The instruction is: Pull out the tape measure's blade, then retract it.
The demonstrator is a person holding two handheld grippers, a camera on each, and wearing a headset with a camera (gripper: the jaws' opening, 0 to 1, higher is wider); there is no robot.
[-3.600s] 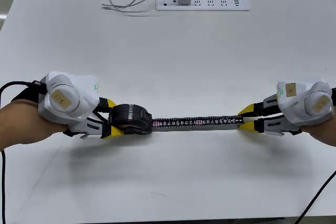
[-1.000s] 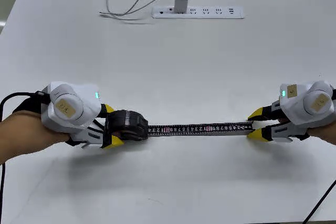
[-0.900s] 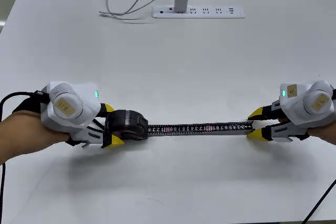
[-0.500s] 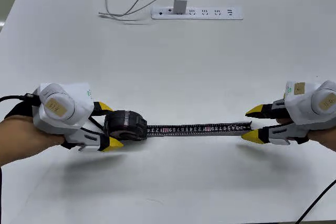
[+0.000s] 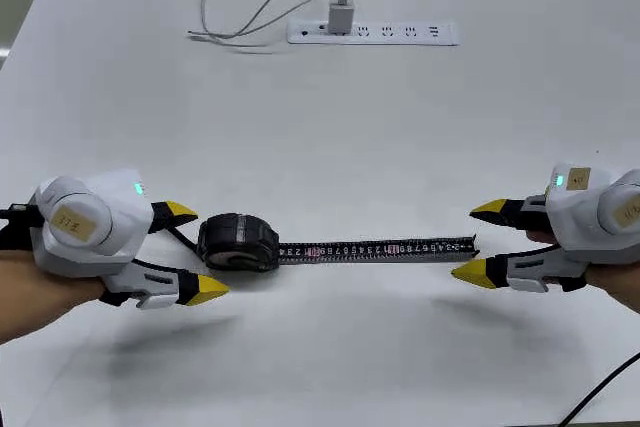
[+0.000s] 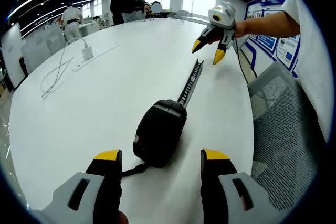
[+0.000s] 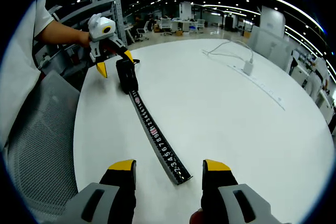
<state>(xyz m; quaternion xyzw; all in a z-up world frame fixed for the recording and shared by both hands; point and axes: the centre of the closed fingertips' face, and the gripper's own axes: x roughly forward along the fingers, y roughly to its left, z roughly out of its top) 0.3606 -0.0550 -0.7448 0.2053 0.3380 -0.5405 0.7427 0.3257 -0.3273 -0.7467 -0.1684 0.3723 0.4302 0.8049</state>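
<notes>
On surface (image 5: 330, 127), tape measure (image 5: 238, 242) laid, blade (image 5: 375, 249) extended. Fingers of left gripper (image 5: 203, 250) spread wide, nothing held; right gripper (image 5: 468, 241) likewise opened, blade tip between fingers.

A white power strip (image 5: 375, 33) with a charger (image 5: 340, 17) and looped cable (image 5: 238, 37) lies on the white table (image 5: 330, 147)
</notes>
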